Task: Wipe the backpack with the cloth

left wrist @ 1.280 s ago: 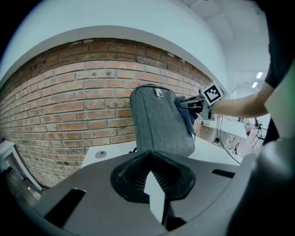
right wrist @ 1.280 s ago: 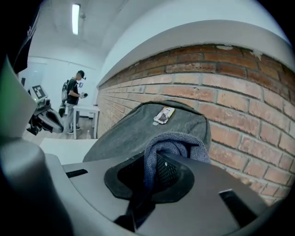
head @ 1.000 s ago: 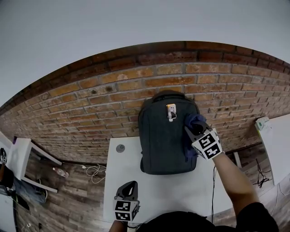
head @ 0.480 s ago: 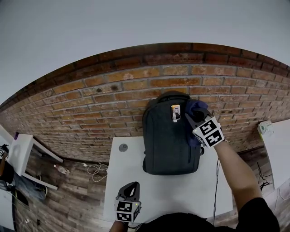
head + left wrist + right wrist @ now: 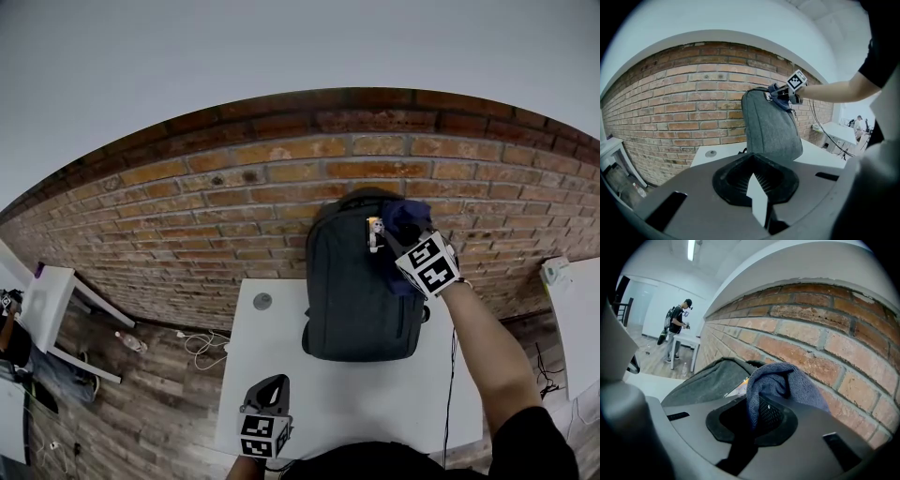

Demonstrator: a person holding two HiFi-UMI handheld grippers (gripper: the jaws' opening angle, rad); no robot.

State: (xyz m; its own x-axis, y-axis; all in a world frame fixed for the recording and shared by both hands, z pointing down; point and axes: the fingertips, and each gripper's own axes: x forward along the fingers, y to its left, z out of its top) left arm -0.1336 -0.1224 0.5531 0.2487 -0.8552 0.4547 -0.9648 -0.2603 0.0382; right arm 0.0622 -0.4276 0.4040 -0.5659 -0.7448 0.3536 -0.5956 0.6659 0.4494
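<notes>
The backpack [image 5: 361,291] stood upright at the far edge of the worktop [image 5: 272,384], its back against the brick wall [image 5: 225,216] and its base on the white surface. The cloth [image 5: 406,217] sat bunched at its top right corner, just right of the small tag [image 5: 376,234] on the upper front. Our right tool [image 5: 405,232] was pinching the cloth. In the right gripper view we saw blue terry folded up through the jaws and draped over the tool's front. Our left tool [image 5: 269,386] sat at the near edge of the worktop, well apart from the pack, jaws pressed together on nothing.

Risks as we judged them:
- The pack was unbraced; only the wall and its own base held it. A hard sideways stroke, or a drag from the top toward the near side, could have tipped or slid it. The left tool was too far off to catch it.
- The cloth was bunched, so only a small patch looked likely to meet the fabric. The hard tool body could have scraped the pack, or the wipe would have covered only a thin stripe.
- The tag was right beside the cloth. A leftward pass could have snagged or yanked it.
- Brick was just behind the cloth. Overshooting the top would have rubbed cloth or tool on the wall.
- The loose fold could have slipped out under friction if the pinch was shallow. We couldn't tell how deep the bite was.
</notes>
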